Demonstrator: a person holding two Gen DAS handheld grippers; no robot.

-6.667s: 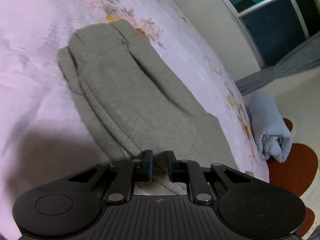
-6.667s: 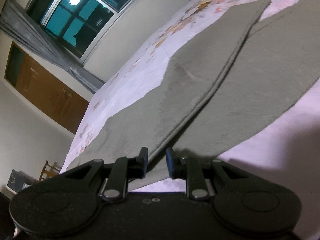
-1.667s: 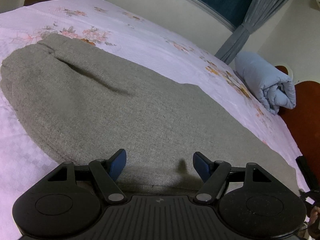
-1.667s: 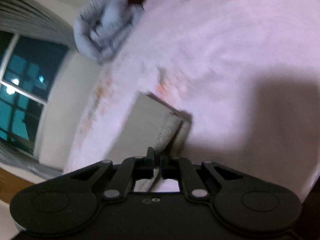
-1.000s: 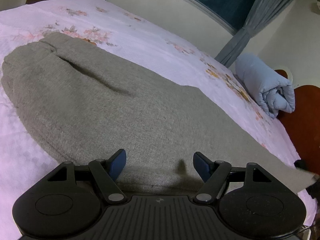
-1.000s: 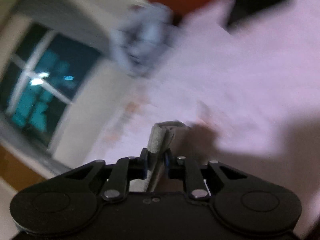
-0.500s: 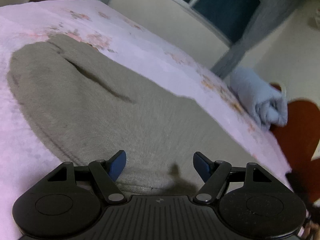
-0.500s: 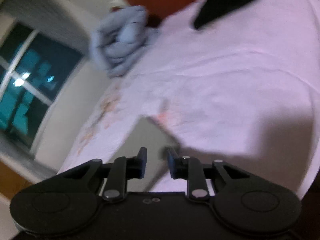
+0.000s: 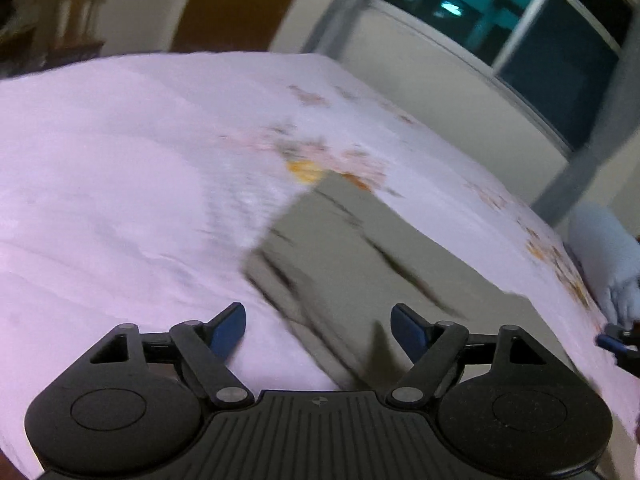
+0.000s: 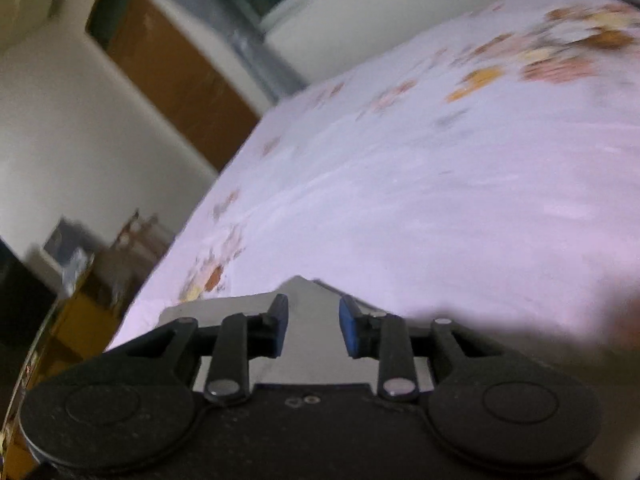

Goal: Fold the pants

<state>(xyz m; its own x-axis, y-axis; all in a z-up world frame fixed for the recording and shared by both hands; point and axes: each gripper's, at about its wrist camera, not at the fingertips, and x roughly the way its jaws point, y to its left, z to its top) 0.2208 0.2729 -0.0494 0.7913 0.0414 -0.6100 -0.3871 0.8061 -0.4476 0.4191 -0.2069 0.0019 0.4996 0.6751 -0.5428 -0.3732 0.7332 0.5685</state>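
One pants; two splayed grippers

Both views are dim and lit by warm indoor light, with a pinkish cast over the bedsheet. The window beyond the left claw is dark teal, with a ceiling lamp's reflection as a bright smear on the glass. Motion blur streaks nearly everything ahead of both claws: the grey pants lose their edges and the floral print smears. Only the claws themselves stay sharp. A soft shadow falls on the sheet to the right of the right claw. Fisheye distortion bends walls and the bed's edge toward the frame borders.
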